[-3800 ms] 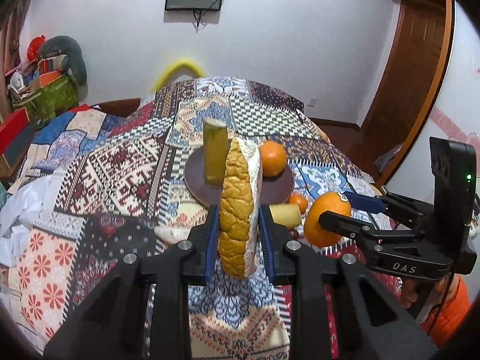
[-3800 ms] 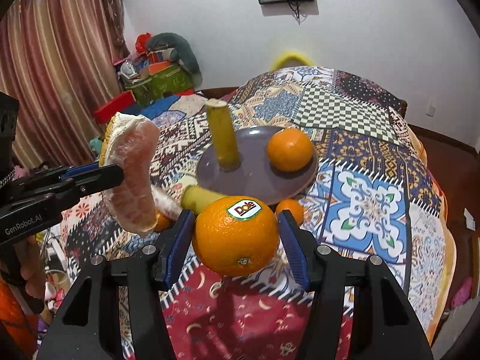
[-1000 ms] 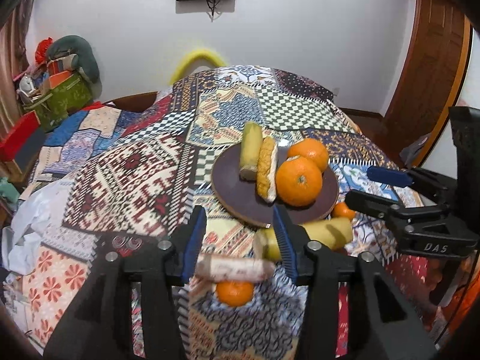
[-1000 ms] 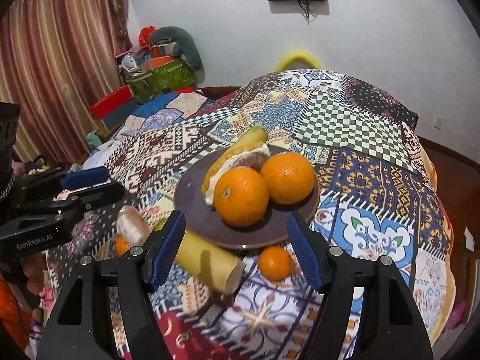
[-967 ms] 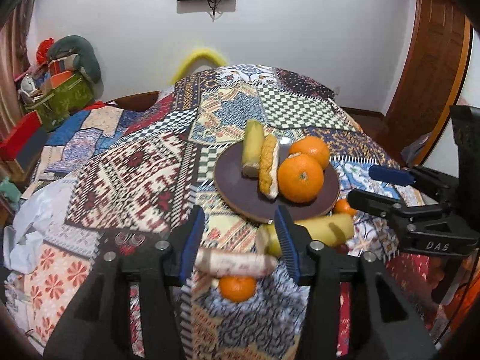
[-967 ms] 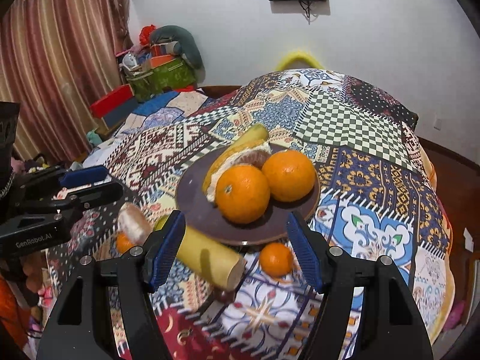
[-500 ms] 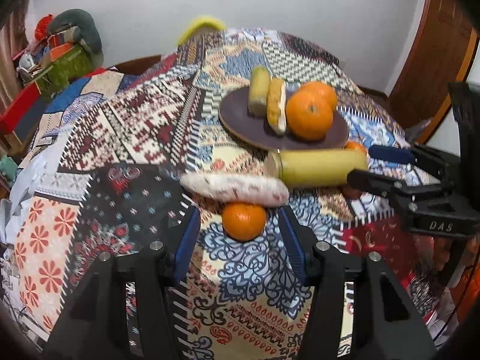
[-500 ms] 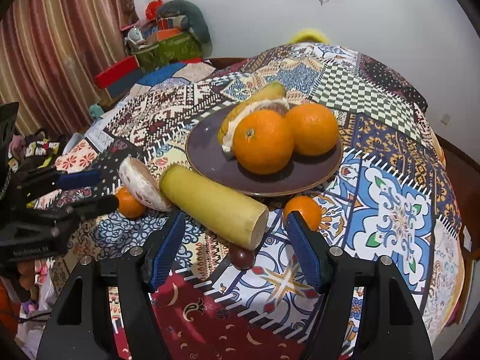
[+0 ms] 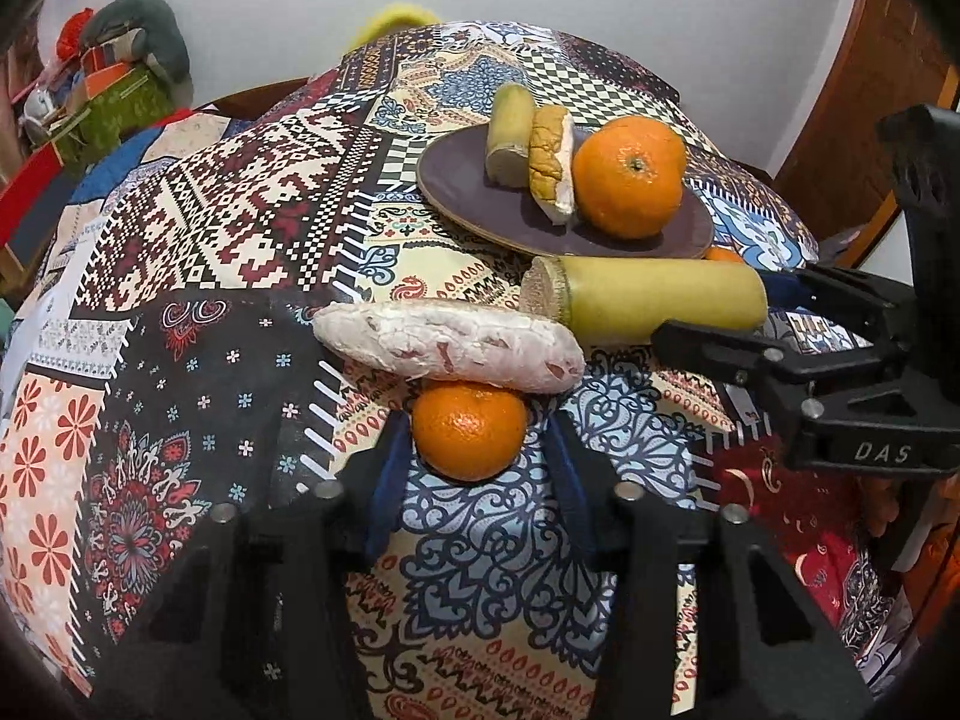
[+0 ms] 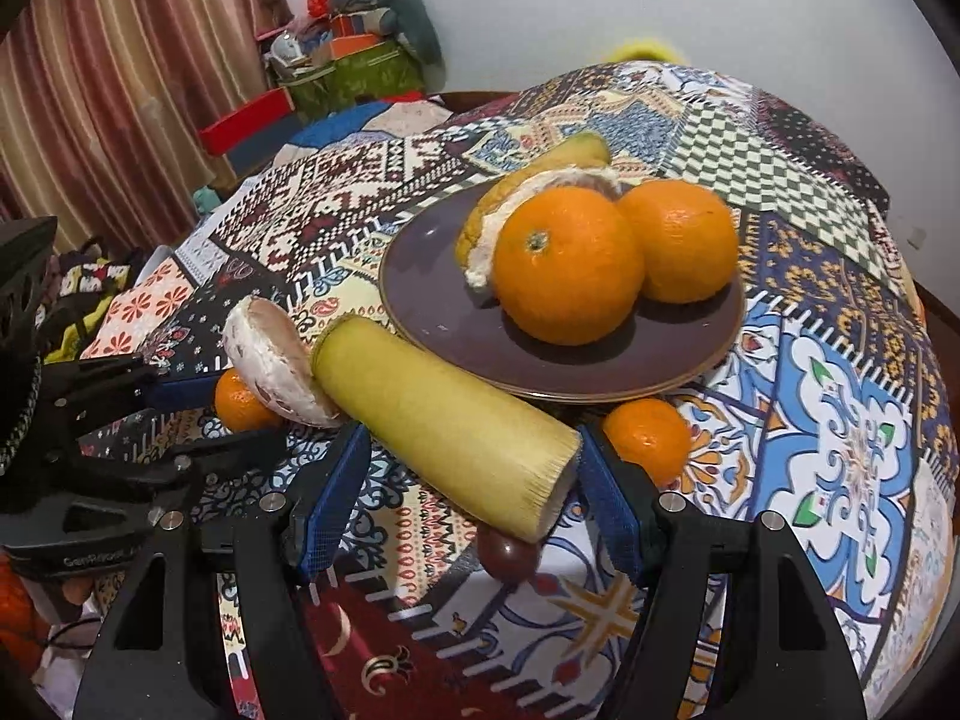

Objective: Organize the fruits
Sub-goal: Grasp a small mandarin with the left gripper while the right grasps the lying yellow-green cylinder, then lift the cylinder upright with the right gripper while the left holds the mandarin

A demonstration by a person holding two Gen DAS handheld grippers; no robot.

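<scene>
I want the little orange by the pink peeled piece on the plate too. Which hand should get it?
Probably the left. The left gripper is open, with the little orange already between its fingers. The right gripper is open around the yellow-green stick, farther from that orange. The plate sits just beyond.

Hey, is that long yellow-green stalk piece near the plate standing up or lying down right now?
Lying down. The yellow-green stalk piece rests on its side on the patterned cloth, just in front of the purple plate, its cut end toward the right gripper.
</scene>
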